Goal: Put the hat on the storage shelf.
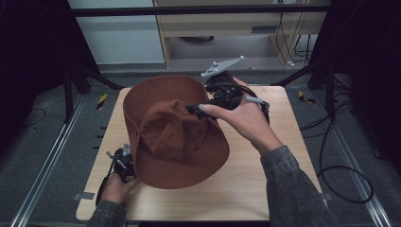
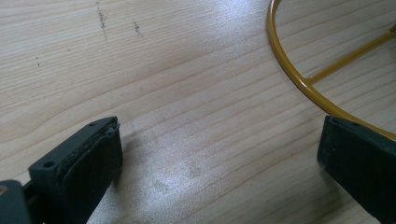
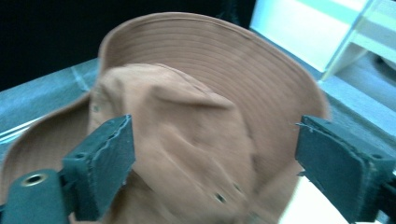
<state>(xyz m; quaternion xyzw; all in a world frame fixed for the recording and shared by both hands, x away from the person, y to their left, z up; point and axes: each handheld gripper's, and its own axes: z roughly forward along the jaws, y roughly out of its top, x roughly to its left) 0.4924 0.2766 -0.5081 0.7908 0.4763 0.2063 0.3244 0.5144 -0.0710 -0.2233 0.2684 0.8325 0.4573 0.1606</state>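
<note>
A brown wide-brimmed hat sits over the middle of the wooden table, its far brim turned up. My right gripper comes in from the right at the crown; its jaws stand open, with the hat's crown just ahead between them and not pressed. My left gripper rests low at the hat's near left brim. In the left gripper view its jaws are wide open over bare wood, and a yellow wire ring curves past the right jaw.
Black frame legs stand at the table's far corners. Cables lie on the floor to the right, and a metal rail runs along the left. A light cabinet stands behind the table.
</note>
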